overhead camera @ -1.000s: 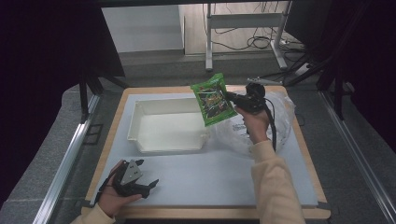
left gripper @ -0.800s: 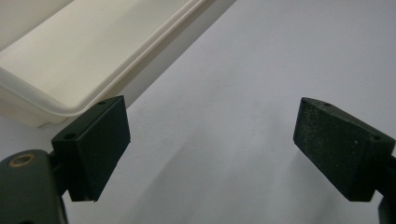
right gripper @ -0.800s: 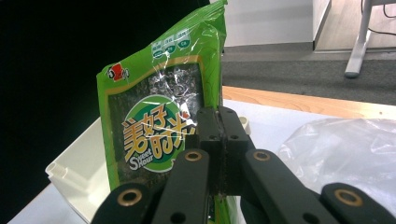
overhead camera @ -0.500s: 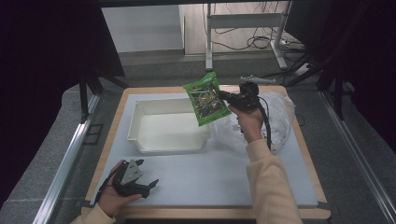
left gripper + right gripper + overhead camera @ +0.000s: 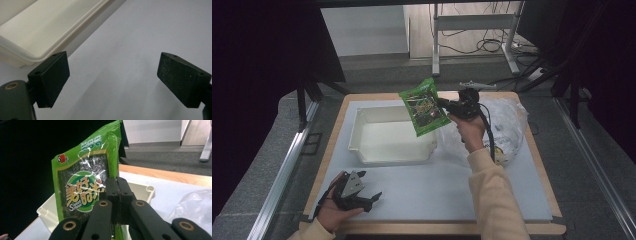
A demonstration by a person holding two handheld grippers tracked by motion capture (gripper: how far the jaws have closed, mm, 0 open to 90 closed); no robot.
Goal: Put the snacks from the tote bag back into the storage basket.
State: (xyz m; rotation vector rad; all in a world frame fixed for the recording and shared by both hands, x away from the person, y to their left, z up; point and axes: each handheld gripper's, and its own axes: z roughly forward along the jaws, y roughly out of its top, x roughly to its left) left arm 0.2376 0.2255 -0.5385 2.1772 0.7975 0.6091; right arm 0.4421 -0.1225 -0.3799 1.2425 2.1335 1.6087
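Left gripper [image 5: 373, 199], at 7 o'clock on the table [image 5: 427, 190], jaws spread and empty; white bin [image 5: 393, 142], centre-left; green packet [image 5: 424, 106], upright in the air over the bin's 2 o'clock corner, pinched by right gripper [image 5: 443, 104]; clear bag [image 5: 507, 125], at 3 o'clock.

Even overhead light keeps the desk [image 5: 432, 190] bright while the room beyond its left and right edges falls nearly black. Glare streaks the green snack packet [image 5: 85, 187]. Close tool parts look soft and slightly blurred; shadows stay faint.
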